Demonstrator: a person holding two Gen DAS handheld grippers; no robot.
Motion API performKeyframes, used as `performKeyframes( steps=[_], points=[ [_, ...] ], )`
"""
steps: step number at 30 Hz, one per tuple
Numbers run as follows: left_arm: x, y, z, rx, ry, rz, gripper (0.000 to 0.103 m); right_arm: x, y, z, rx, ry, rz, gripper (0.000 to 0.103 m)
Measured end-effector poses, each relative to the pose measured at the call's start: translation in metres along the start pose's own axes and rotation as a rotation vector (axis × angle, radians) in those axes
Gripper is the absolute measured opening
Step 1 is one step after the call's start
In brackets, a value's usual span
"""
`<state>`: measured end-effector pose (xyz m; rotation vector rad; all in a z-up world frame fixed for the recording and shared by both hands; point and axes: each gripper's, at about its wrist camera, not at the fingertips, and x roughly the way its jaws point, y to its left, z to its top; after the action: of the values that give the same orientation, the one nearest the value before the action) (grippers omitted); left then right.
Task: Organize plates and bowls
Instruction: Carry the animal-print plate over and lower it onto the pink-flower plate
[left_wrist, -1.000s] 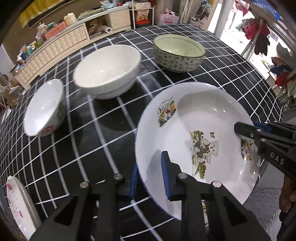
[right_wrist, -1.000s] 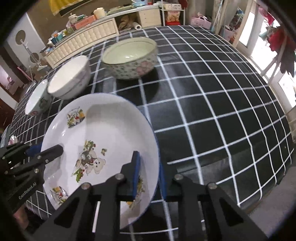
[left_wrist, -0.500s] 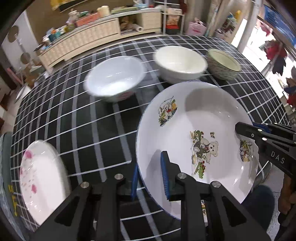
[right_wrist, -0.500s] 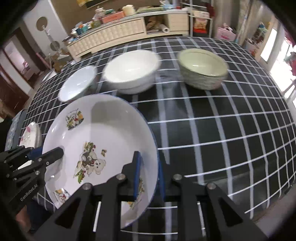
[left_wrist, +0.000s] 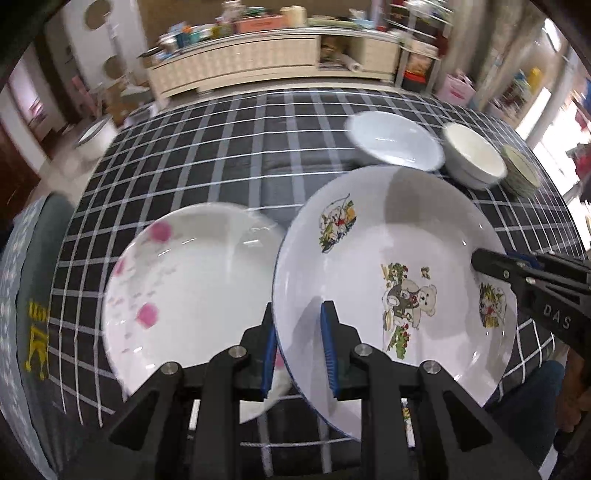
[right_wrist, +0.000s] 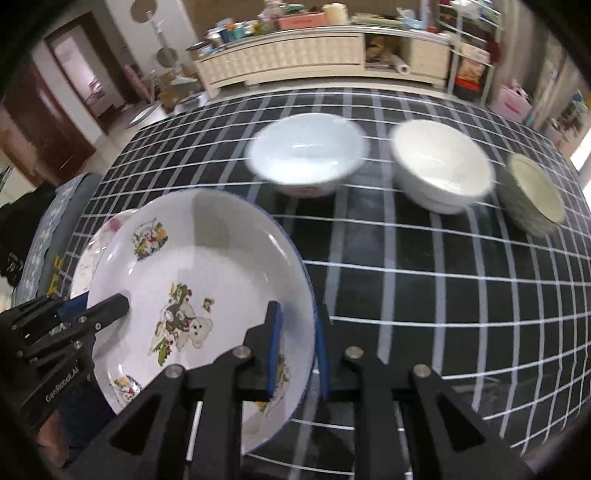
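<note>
A cluttered cream sideboard (right_wrist: 295, 59) lines the far wall; daylight, perhaps windows, at right.

Bear-print plate (left_wrist: 391, 236): glazed ceramic, glossy white, clamped between both grippers' fingers. Pink-flower plate (left_wrist: 184, 280), left of the left gripper (left_wrist: 297, 350): same glossy glaze. Three bowls (right_wrist: 308, 155) ahead of the right gripper (right_wrist: 295, 354): smooth, shiny ceramic. Tablecloth (right_wrist: 443, 280): matt woven cloth, checked. Gripper bodies: matt black plastic, bright metal screws; pads (left_wrist: 328, 347): ribbed blue rubber.
</note>
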<state>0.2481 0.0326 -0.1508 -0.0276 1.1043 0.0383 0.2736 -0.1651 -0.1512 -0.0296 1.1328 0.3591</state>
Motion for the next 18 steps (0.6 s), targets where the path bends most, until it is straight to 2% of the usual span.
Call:
performKeyframes(
  steps=[9,13,18],
  points=[
    [-0.007,0.077,-0.025,-0.108,0.011,0.049,0.021,0.029,0.07,0.005,-0.08,0.024,0.045,0.02],
    [-0.009,0.092,-0.031,-0.113,-0.002,0.063,0.021,0.034,0.088,0.007,-0.102,0.026,0.055,0.02],
    [-0.006,0.109,-0.031,-0.146,0.006,0.04,0.021,0.039,0.1,0.015,-0.131,0.028,0.04,0.02]
  ],
)
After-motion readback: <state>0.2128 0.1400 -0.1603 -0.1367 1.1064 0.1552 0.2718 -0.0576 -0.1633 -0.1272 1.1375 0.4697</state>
